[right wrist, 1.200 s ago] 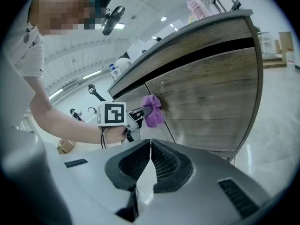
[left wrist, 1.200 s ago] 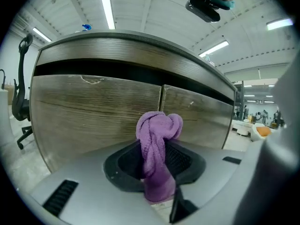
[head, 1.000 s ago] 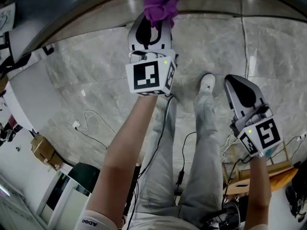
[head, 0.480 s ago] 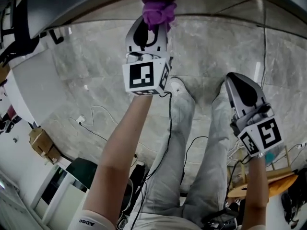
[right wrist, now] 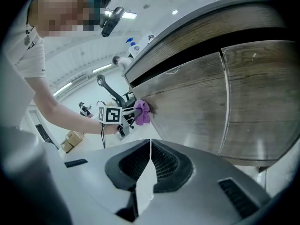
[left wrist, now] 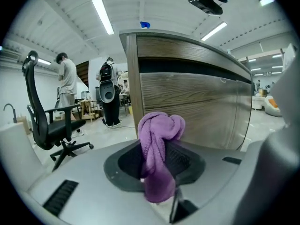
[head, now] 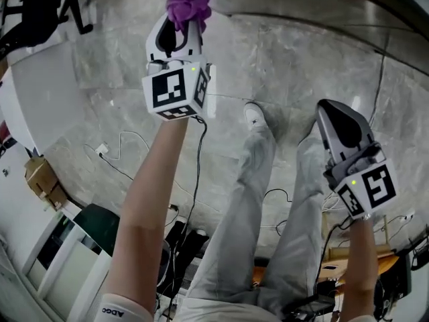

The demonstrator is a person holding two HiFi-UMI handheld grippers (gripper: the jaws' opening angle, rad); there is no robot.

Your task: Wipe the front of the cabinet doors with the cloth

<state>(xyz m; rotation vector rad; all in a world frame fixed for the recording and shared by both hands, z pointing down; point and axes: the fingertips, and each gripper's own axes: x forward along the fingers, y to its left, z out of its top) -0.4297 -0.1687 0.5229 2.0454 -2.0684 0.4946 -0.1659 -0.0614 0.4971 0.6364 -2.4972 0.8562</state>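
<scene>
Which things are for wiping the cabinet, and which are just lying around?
For the job:
purple cloth
left gripper holding it
cabinet doors

Just lying about:
office chair
cardboard box
floor cables
idle right gripper

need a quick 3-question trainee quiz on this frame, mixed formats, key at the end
1. True or false: the right gripper holds the purple cloth.
2. In the left gripper view, what stands to the left of the wooden cabinet? A) a black office chair B) a ladder C) a bicycle
3. Fill in: the right gripper's jaws are ____, with nothing between them.
Key: 1 false, the left gripper is shut on the cloth; 2 A; 3 shut.
</scene>
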